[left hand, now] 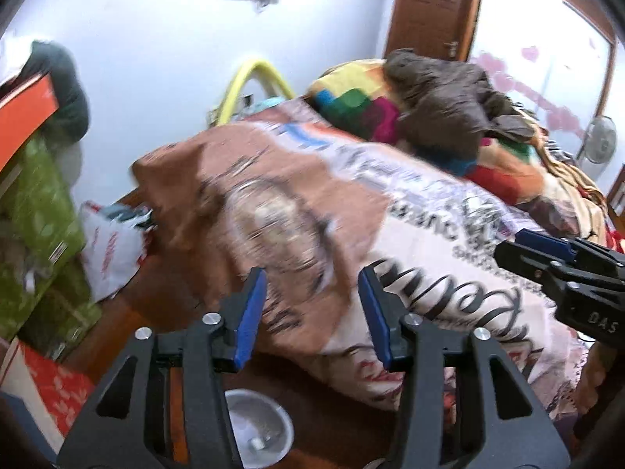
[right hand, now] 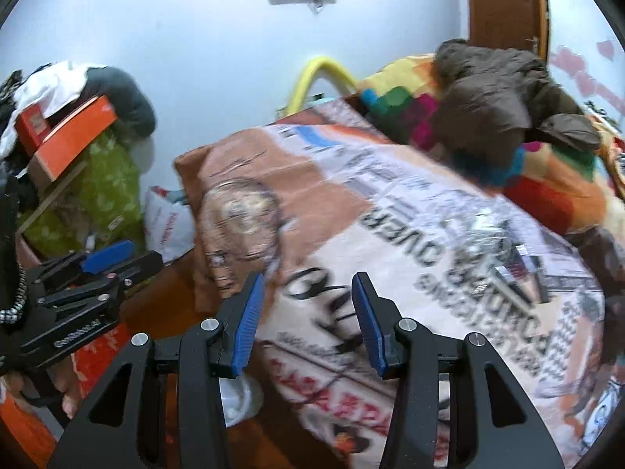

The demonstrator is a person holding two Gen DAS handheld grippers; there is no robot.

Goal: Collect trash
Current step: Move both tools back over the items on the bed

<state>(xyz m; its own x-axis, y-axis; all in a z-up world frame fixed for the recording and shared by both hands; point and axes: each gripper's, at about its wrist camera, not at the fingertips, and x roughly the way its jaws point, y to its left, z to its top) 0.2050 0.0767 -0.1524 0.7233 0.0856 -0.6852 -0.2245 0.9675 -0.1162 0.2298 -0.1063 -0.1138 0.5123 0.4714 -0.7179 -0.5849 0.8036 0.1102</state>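
Each hand-held gripper, left (left hand: 312,312) and right (right hand: 304,320), hangs parted and empty above the bed (left hand: 449,281). Judging by this, the search step is in hand; a white cup (left hand: 258,426) on the floor looks the likeliest trash, so the next move calls for a reach down.

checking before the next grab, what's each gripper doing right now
left gripper: open, nothing between the fingers.
right gripper: open, nothing between the fingers.

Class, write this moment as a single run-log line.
left gripper: open, empty | right gripper: open, empty | both over printed bedspread | white cup on floor, untouched
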